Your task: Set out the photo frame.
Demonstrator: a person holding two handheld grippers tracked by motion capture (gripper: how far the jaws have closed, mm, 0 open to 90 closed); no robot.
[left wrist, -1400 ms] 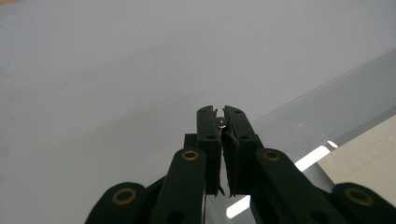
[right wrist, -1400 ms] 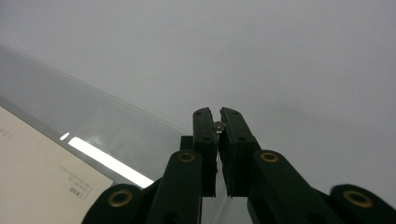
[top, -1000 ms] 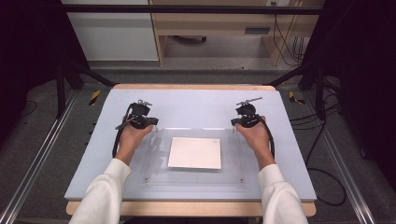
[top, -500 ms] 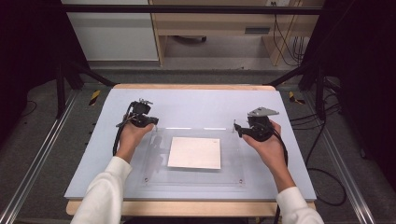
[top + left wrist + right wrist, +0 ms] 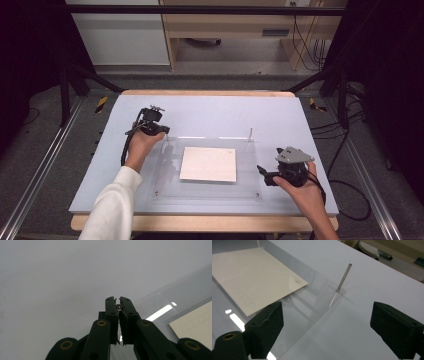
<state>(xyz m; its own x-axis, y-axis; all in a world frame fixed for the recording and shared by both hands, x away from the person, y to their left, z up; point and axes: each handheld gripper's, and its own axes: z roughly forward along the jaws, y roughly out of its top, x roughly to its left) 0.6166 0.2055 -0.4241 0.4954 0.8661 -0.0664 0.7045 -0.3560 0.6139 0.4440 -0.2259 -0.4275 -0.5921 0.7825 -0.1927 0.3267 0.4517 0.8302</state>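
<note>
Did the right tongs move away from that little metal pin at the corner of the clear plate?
Yes. The right tongs, jaws just opening and empty, slid from the pin toward the person, beside the clear plate.

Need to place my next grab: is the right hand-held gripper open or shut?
Open: the right hand-held gripper has just been opening; its jaws stand wide apart, nothing between them.

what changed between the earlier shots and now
The right gripper let go of the thin pin at the clear plate's far right corner; its jaws have just been opening, nothing between them, and it drew back toward the near right edge. The left gripper stayed shut on the far left pin; plate and paper unmoved.
</note>
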